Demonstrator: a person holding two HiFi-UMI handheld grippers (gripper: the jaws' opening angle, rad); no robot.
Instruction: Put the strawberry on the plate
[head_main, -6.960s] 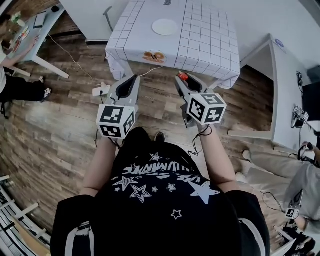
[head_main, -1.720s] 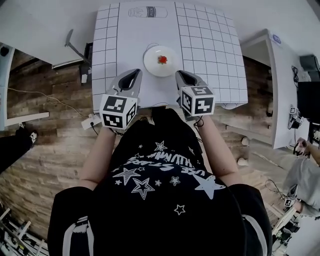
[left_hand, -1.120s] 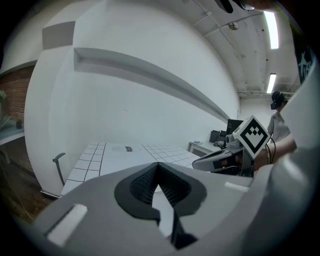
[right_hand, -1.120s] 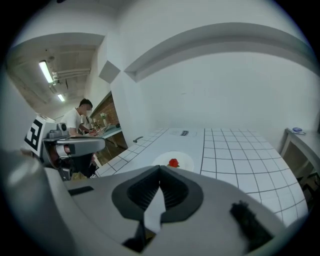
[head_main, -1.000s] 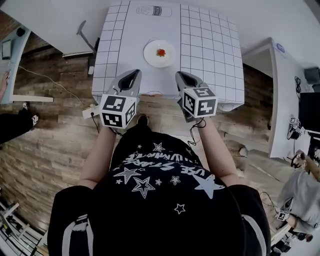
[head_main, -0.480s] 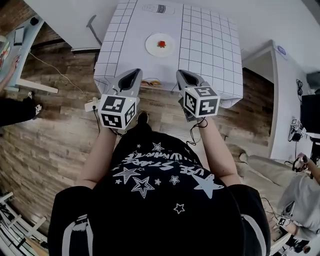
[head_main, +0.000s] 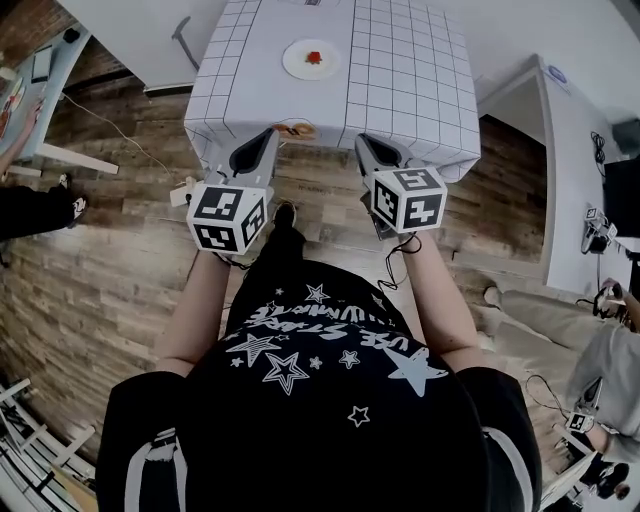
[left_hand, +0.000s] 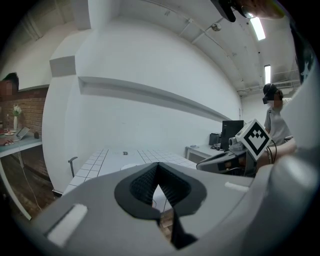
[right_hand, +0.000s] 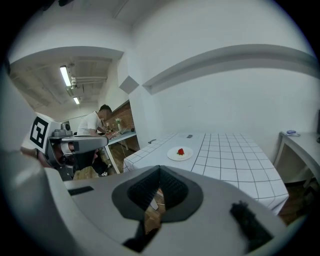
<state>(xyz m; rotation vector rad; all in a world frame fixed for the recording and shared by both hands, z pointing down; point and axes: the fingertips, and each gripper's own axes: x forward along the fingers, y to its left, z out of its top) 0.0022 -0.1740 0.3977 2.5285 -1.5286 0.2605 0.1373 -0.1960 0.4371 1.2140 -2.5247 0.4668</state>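
Head view is showing the strawberry (head_main: 314, 57) lying on the plate (head_main: 292, 60), approx. in its middle. The plate is standing on the white gridded worktop (head_main: 400, 90), toward its far side. Both tongs are hanging in front of the person's body, on the near side of the worktop over the wooden floor (head_main: 110, 250), well apart from the plate.

Left tongs (left_hand: 158, 166): in left gripper view the two black pads are meeting at their tips, so clenched, w/ nothing btw. them. Only a narrow slit is gaping lower down, and the floor is showing through it.

Right tongs (right_hand: 159, 170): same in right gripper view, tips are pressing together, empty. This view is also showing the plate w/ the red strawberry on it, beyond the tips & slightly to the right.

Another person (right_hand: 100, 120) is bending over a side table (right_hand: 117, 136) at the left of that view; too small for more details.
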